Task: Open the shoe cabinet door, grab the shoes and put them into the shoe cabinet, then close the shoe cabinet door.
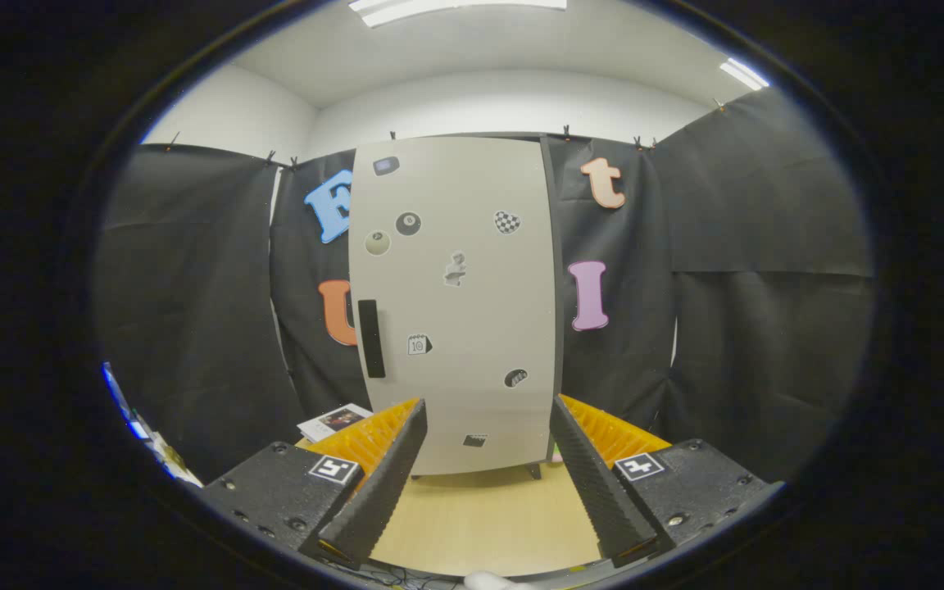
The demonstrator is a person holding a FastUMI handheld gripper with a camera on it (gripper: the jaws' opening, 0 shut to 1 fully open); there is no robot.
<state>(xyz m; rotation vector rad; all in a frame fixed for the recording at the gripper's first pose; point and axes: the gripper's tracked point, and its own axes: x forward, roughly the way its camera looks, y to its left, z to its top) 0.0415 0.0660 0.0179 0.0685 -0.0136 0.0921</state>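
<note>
**Door shut, handle off to one side**

The gripper [488, 483] is held open and empty. Beyond it the cabinet [456, 311] stands closed on the wooden table [480, 516]. Its handle [370, 338] is narrow, so a slip can be expected there. Black cloth [193, 303] surrounds the booth; no shoes are seen.

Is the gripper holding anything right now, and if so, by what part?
Nothing is held. The gripper is open with only bare table between its fingers; the shoe cabinet stands beyond them, door shut.
</note>
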